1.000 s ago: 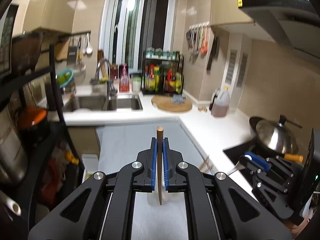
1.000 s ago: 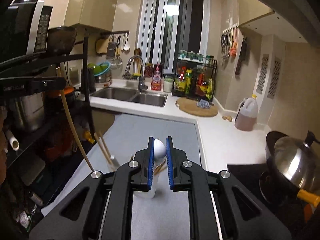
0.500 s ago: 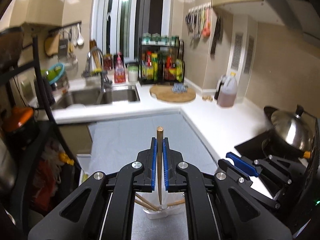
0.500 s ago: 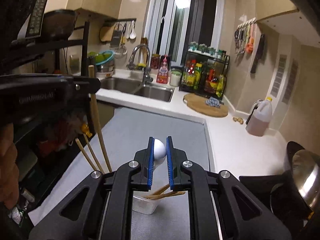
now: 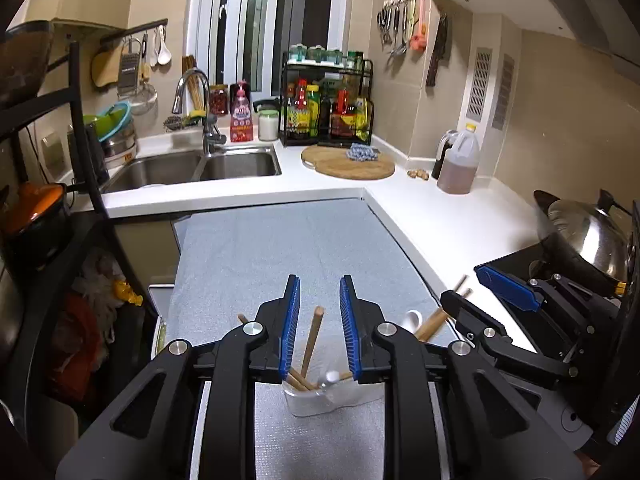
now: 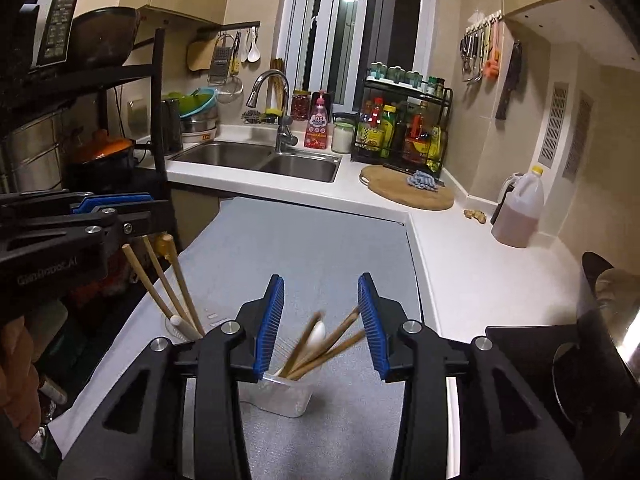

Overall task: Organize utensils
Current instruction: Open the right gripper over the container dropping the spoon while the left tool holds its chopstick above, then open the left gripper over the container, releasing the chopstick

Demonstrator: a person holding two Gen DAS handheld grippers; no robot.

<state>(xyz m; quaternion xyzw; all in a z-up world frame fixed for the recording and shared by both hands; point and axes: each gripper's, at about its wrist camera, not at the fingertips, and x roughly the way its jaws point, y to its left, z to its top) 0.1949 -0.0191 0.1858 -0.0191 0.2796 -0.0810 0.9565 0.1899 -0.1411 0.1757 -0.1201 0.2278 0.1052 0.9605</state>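
Observation:
In the left wrist view my left gripper (image 5: pixel 320 284) hangs over a clear cup (image 5: pixel 316 402) on the grey mat. Its jaws are opening, and a wooden chopstick (image 5: pixel 311 342) stands loose between the blue pads, touching neither, its lower end in the cup among other chopsticks. In the right wrist view my right gripper (image 6: pixel 321 280) is over a second clear cup (image 6: pixel 282 396). Its jaws are opening too, and a blurred white spoon (image 6: pixel 316 336) sits free between them, in the cup with several chopsticks (image 6: pixel 340 340). The two grippers stand side by side.
The grey mat (image 5: pixel 280 248) covers the counter, with a white worktop (image 5: pixel 432 224) to its right. A wok with a steel lid (image 5: pixel 588 240) sits on the stove at the right, a black rack with an orange pot (image 6: pixel 104 152) at the left, the sink (image 5: pixel 192 166) behind.
Both grippers have come down over the cups and their jaws have parted. The chopstick has dropped from the left pads into its cup, and the spoon from the right pads into the other.

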